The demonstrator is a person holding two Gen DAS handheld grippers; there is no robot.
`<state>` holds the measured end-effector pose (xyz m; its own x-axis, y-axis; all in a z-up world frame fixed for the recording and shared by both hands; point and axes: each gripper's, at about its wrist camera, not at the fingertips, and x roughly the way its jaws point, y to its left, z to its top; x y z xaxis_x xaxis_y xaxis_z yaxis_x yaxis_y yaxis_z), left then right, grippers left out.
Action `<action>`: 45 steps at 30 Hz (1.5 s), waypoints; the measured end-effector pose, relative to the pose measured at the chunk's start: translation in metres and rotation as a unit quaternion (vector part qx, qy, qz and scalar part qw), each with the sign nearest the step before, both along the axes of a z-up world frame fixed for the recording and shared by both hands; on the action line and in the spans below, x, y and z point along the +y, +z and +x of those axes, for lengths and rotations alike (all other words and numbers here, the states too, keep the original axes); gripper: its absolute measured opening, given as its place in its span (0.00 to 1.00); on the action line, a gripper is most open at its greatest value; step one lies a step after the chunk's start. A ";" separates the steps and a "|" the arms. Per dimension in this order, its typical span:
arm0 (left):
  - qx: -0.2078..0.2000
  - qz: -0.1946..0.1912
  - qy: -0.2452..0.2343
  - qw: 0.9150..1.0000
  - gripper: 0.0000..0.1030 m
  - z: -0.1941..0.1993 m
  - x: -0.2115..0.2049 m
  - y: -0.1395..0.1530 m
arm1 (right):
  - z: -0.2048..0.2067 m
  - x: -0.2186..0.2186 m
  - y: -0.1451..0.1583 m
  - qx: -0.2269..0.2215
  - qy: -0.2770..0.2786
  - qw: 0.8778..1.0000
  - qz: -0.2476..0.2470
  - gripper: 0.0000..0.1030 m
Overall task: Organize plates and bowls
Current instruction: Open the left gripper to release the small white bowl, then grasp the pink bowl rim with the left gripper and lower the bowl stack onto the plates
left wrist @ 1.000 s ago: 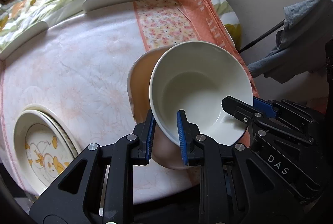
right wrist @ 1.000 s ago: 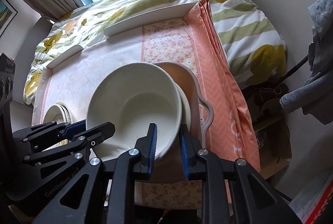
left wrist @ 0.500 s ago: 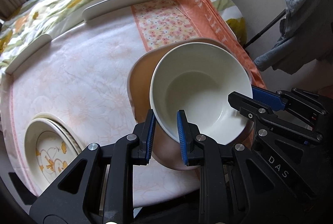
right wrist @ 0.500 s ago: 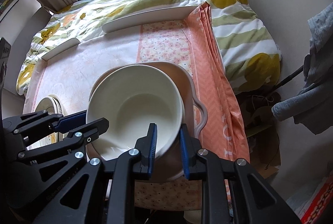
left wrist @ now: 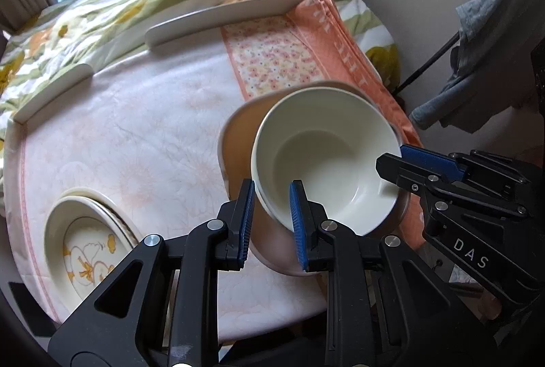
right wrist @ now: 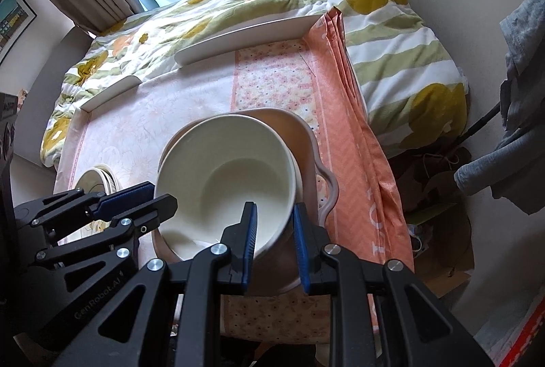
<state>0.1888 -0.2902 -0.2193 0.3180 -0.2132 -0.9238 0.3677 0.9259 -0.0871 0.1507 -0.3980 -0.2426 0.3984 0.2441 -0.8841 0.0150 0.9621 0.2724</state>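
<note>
Nearest us, our left gripper [left wrist: 270, 212] pinches the near-left rim of the cream bowl [left wrist: 323, 159], one finger inside, one outside. Our right gripper [right wrist: 272, 227] pinches the opposite rim likewise. The bowl sits tilted in the larger pinkish handled dish [right wrist: 306, 142] on the floral tablecloth [left wrist: 136, 128]. Farther left lie stacked plates [left wrist: 85, 241]; beyond, a flowered duvet [right wrist: 238, 2].
</note>
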 end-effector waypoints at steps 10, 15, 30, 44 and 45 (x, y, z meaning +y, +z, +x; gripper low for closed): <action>-0.128 -0.031 0.020 0.991 0.94 -0.002 0.041 0.077 | -0.015 -0.028 0.060 -0.101 0.026 0.994 0.018 0.97; -0.144 -0.012 -0.006 0.989 0.95 -0.010 0.053 0.080 | -0.030 -0.040 0.087 -0.166 0.050 0.985 -0.022 0.98; 0.042 0.041 0.009 0.998 0.94 -0.014 0.043 -0.024 | -0.007 -0.035 -0.005 0.019 0.094 0.992 -0.077 0.97; 0.095 0.061 -0.029 0.993 0.86 -0.002 0.015 -0.059 | 0.009 -0.018 -0.031 0.079 0.181 0.975 -0.105 0.70; 0.095 0.060 -0.029 0.993 0.84 -0.002 0.013 -0.060 | 0.008 -0.018 -0.032 0.079 0.182 0.975 -0.101 0.69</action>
<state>0.1868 -0.2767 -0.2792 0.1254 -0.1100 -0.9860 0.4087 0.9113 -0.0497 0.1585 -0.4163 -0.2744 0.1728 0.1588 -0.9721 -0.3113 0.9451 0.0990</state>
